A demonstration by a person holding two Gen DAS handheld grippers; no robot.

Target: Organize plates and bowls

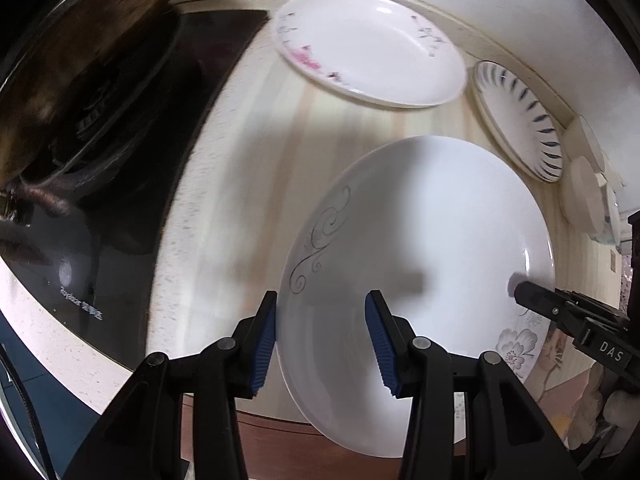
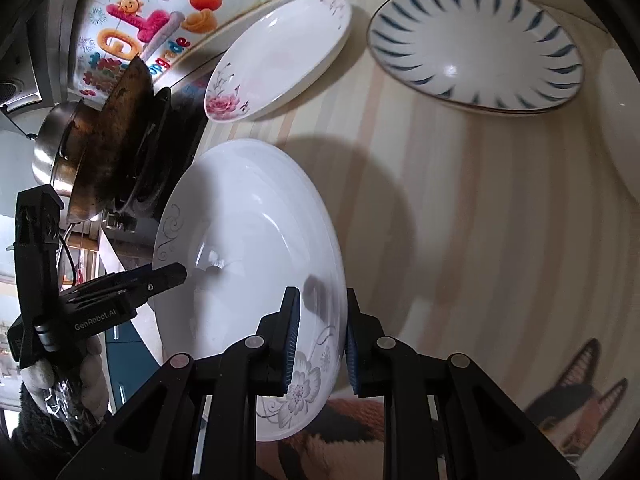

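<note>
**Large plate gripped at both rims, lifted clear of the desk**

We had the large white plate [image 2: 248, 240] held between us, tilted and apparently off the desk [image 2: 460, 240]; our right gripper [image 2: 320, 336] was clenched on its near rim beside the grey flower print, one pad inside and one outside; our left gripper [image 1: 320, 344] straddled the opposite rim by the scroll pattern, its outer pad against the edge, though we could not tell whether the inner pad pressed on the plate. We judged the step to be carrying this plate to a stack. The pink-flowered plate [image 2: 276, 60] and the blue-striped bowl [image 2: 476, 40] lay apart at the back, near the wall; the next move, as we judged it, called for keeping the plate level and setting it squarely onto, or under, the pink-flowered plate, away from the wok [image 2: 116, 136].
</note>
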